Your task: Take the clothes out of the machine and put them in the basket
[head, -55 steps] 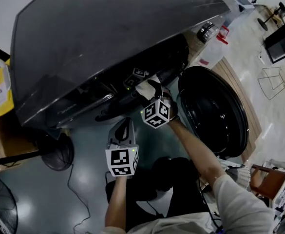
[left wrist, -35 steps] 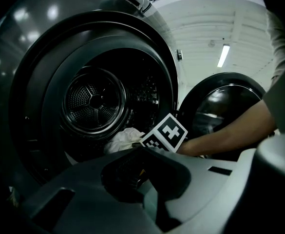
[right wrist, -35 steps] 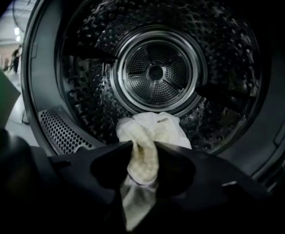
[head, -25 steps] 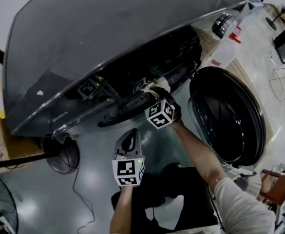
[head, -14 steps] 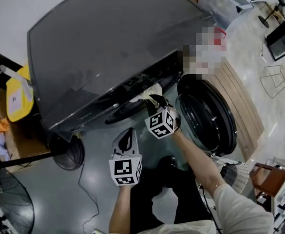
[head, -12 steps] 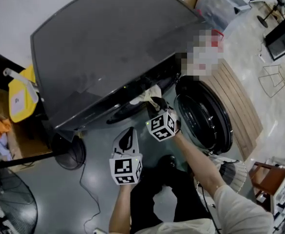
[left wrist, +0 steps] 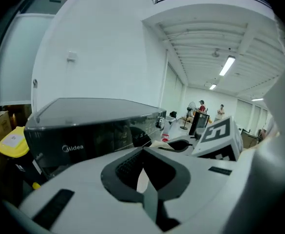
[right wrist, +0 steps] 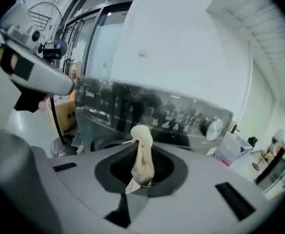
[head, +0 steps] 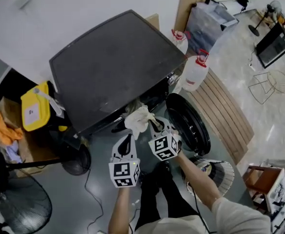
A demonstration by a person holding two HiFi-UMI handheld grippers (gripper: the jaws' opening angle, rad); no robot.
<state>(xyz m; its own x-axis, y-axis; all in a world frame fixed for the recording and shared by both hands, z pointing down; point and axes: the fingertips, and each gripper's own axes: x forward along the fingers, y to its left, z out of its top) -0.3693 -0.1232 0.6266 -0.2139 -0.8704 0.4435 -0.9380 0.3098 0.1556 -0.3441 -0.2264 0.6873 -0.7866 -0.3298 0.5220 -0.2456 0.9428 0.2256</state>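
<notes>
The dark grey washing machine [head: 113, 67] stands ahead with its round door [head: 188, 123] swung open to the right. My right gripper [head: 152, 125] is shut on a cream cloth [head: 138, 119], which hangs bunched in front of the drum opening. In the right gripper view the cloth [right wrist: 142, 157] sticks up between the closed jaws of that gripper [right wrist: 141, 180]. My left gripper [head: 127, 139] is just left of the cloth, jaws together and empty; in its own view the left gripper [left wrist: 143, 178] points at the machine's front [left wrist: 93, 138]. A white round basket [head: 219, 172] sits on the floor at the lower right.
A yellow container [head: 35, 112] and a box with orange cloth [head: 5, 130] are left of the machine. Black floor fans [head: 15, 211] stand at the lower left. Two plastic jugs [head: 196, 72] and a wooden slatted platform [head: 225, 113] lie right of the machine.
Both grippers have risen away from the drum opening. The cream cloth has come out of the machine with the right gripper. The head view now looks from higher up.
</notes>
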